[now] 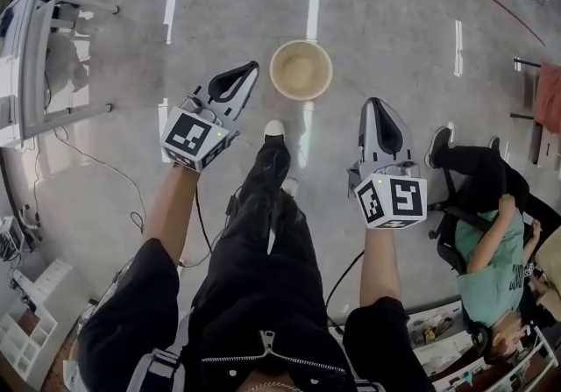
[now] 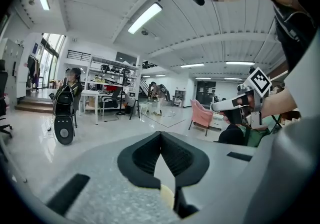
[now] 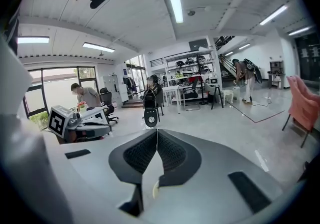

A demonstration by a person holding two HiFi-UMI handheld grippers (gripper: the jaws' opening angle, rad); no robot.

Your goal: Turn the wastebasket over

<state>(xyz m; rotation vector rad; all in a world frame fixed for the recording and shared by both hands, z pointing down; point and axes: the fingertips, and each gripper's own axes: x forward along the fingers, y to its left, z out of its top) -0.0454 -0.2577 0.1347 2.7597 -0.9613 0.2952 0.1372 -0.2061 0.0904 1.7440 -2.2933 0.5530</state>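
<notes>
Grey glossy floor carries everything; no table in play.

Far left: white rack, well apart from the work.

Left claw: pads pressed together, nothing between them. It hangs above the floor, tips aimed toward the wastebasket's left side, near it but not touching.

Centre: wastebasket. Tan, round, upright, mouth up, on open floor between the two claws and just ahead of the person's shoe. Nothing visible inside. Not yet turned.

Right claw: pads also closed tight, empty. It sits right of the wastebasket and a little nearer the person, apart from it.

Far right: another person seated in a chair, clear of the wastebasket.

Handling, judged:
- Looks like thin moulded plastic, so probably light, the more so empty.
- Wall likely stiff enough at the rim, springy lower down; a hard squeeze mid-wall could dent it.
- Smooth, tapered side: pads pressed flat on the outside would tend to slide upward.
- Best hold: pinch the rim, one pad inside and one outside, left claw on the left edge, right claw on the right edge, then rotate together.
- Both claws must spread first.
- Risk: a light bin skates on this polished floor if nudged before it is gripped.
</notes>
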